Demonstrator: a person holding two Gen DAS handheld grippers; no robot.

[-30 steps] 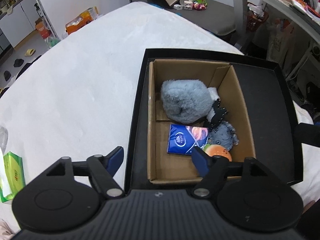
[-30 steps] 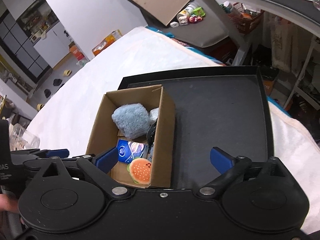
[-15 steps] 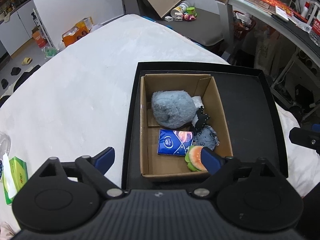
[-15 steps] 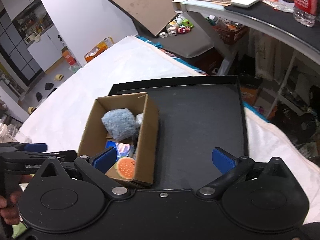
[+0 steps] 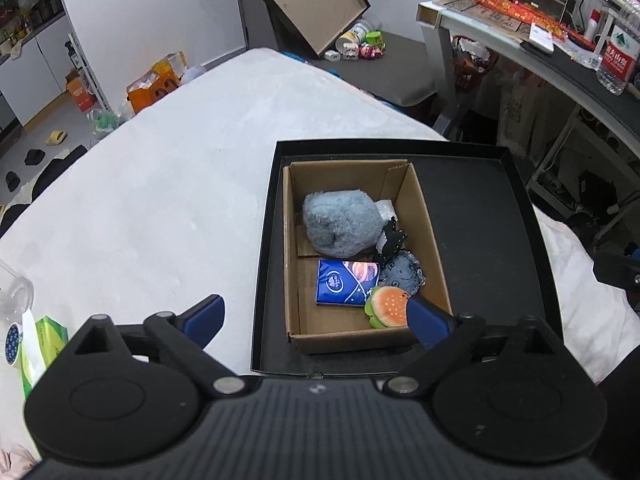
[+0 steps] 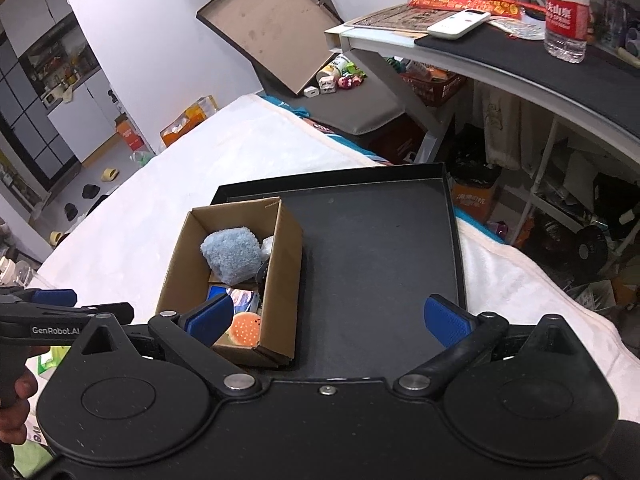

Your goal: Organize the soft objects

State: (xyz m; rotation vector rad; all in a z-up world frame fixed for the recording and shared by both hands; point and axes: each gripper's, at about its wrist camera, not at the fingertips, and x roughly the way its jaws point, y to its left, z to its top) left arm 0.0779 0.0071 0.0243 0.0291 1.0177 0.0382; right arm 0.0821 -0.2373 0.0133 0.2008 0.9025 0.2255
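White bedding covers the bed [image 5: 168, 184] that carries everything, and nearest of all, at its left edge, lie a green tissue pack [image 5: 44, 340] and part of a clear bottle [image 5: 14, 292]. Just beyond the cameras hangs the left gripper [image 5: 316, 316], its jaws opening toward full spread with nothing between them; its right blue pad overlaps the burger plush [image 5: 386, 306] in the picture, but whether it touches it cannot be told. The right gripper [image 6: 330, 320] stands released as well, jaws wide and empty, over the bare floor of the black tray [image 6: 380, 248]. Next out, the cardboard box [image 5: 424, 216] sits at the left side of that tray, and the soft objects are all inside it: the burger plush at the near right corner, a blue tissue packet [image 5: 346, 282] lying flat beside it, a small dark grey plush [image 5: 402, 274] against the right wall, then a black spiky toy [image 5: 392, 238], and a large grey-blue fluffy plush [image 5: 340, 224] toward the far end with something white [image 5: 386, 210] tucked behind it. The sorting looks close to done. The main risk, as I judge it, is that a wide-open pad catches the box's near rim or the burger plush and drags the light box across the tray or tips a toy out. Farther off, a flat open box [image 6: 268, 28] leans on the wall, and a desk [image 6: 560, 68] at the right holds a water bottle [image 6: 568, 8] and a white remote [image 6: 458, 24].
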